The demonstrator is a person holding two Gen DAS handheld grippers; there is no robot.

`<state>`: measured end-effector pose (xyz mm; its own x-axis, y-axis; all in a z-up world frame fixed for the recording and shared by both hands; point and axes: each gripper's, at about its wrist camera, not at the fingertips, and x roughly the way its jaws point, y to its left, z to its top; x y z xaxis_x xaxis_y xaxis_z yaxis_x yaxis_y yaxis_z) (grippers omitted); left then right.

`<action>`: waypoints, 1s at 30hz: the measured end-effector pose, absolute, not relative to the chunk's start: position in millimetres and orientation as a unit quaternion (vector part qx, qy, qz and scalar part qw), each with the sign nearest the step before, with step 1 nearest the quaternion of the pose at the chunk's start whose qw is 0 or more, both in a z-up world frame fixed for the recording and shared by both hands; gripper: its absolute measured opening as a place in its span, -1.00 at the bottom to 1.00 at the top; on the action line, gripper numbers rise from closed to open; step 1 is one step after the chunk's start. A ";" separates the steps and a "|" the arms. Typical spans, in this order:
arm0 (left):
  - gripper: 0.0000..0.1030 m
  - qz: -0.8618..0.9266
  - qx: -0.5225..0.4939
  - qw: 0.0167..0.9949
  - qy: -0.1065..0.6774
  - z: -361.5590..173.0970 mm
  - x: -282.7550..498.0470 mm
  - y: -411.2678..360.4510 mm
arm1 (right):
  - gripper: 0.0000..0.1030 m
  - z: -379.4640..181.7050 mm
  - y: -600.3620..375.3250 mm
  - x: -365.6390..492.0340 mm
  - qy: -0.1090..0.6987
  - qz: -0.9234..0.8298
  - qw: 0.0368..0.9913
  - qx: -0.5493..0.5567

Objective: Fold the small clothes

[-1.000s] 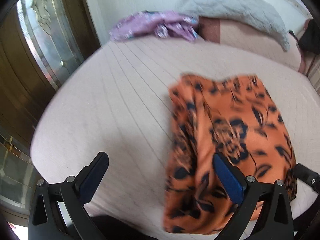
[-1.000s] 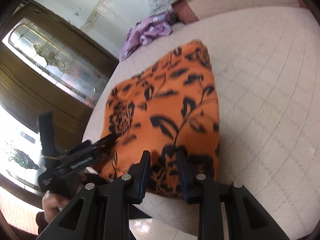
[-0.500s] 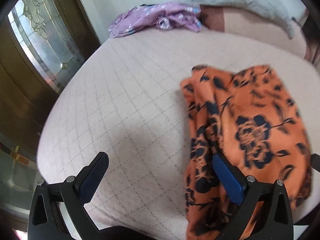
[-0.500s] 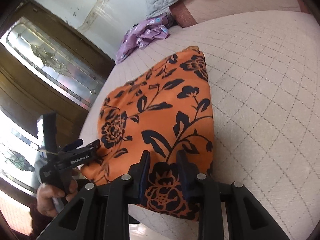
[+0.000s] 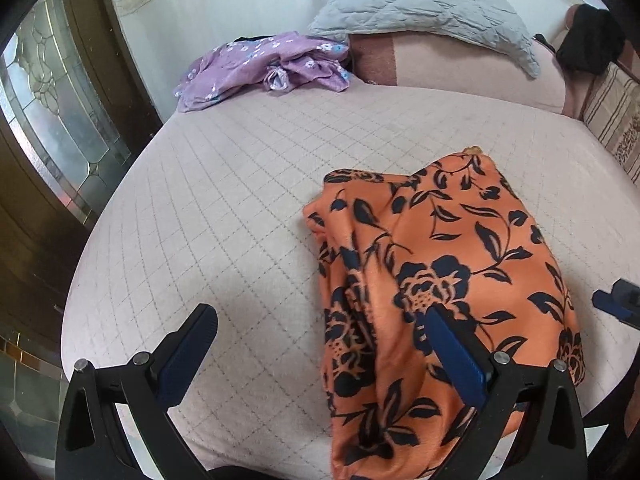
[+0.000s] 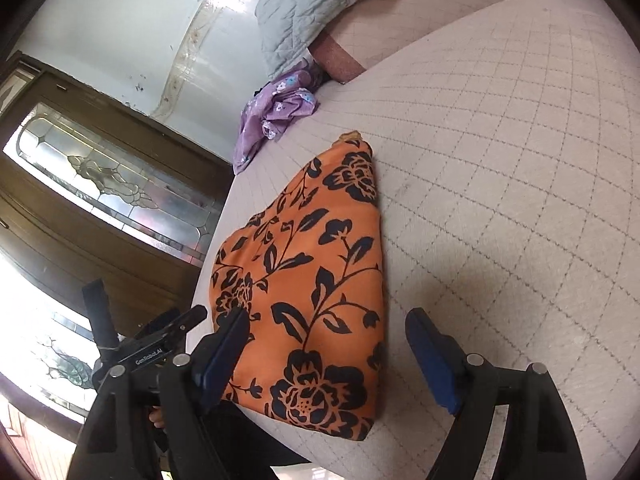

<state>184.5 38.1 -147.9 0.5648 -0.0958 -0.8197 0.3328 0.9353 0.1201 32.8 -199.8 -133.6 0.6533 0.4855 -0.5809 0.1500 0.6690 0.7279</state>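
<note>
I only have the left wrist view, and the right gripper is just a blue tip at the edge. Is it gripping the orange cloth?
Observer: No. The right gripper is open; its jaws have just been opening, and the orange cloth lies under the gap, not pinched.
Operator: Where are its fingers?
Observer: Its left finger is over the cloth's left edge, and its right finger is over bare bed.
Operator: My own finger hides the cloth's near corner.
Observer: It reaches the bed's near edge. I cannot tell whether it overhangs.
</note>
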 end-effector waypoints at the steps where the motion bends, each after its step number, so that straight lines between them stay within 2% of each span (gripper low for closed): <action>1: 0.99 -0.125 0.132 0.875 0.450 -147.5 184.7 37.2 | 0.61 -134.4 -198.5 32.8 0.406 0.104 0.819 0.391; 13: 0.99 -0.141 0.135 0.869 0.454 -153.7 193.5 23.3 | 0.61 -150.0 -196.2 40.0 0.417 0.105 0.809 0.401; 30: 1.00 -0.170 0.126 0.840 0.500 -179.5 213.9 12.2 | 0.61 -176.2 -203.5 52.3 0.431 0.112 0.782 0.435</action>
